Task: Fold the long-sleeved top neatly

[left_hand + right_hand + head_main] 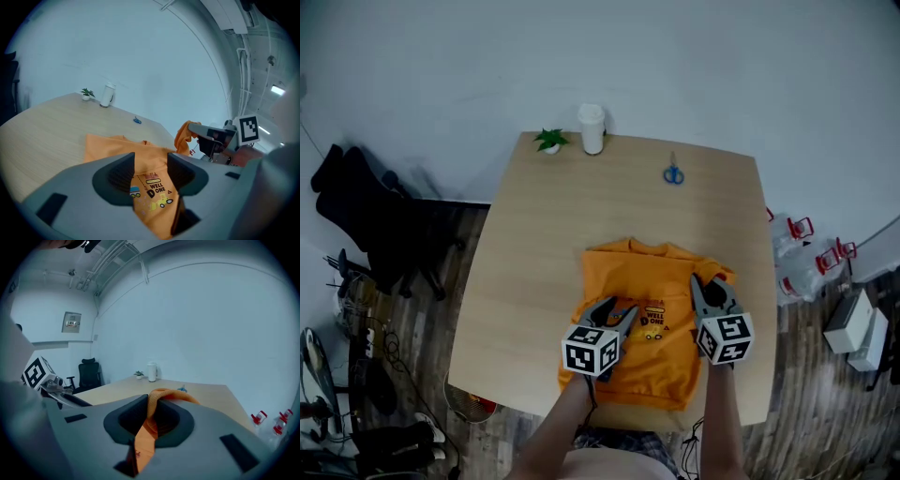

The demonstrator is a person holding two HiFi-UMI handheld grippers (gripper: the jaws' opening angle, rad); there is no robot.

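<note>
The orange top point(649, 361) lies near the table's point(534, 234) front edge, with bare wood beyond it. My right gripper point(704, 287) clamps a lifted fold of the cloth. My left gripper point(621, 311) hovers over the chest, jaws apart and tilted down.

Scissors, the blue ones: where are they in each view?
Head view: scissors far centre-right, right of the white cup.
Left gripper view: scissors small, right of the cup.
Right gripper view: scissors peeking behind the orange top.
Shared landmark: the cup.

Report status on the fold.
Right gripper shut on orange top, fabric raised. Left gripper open, above the top. Scissors, cup, plant at far edge, clear of work.
</note>
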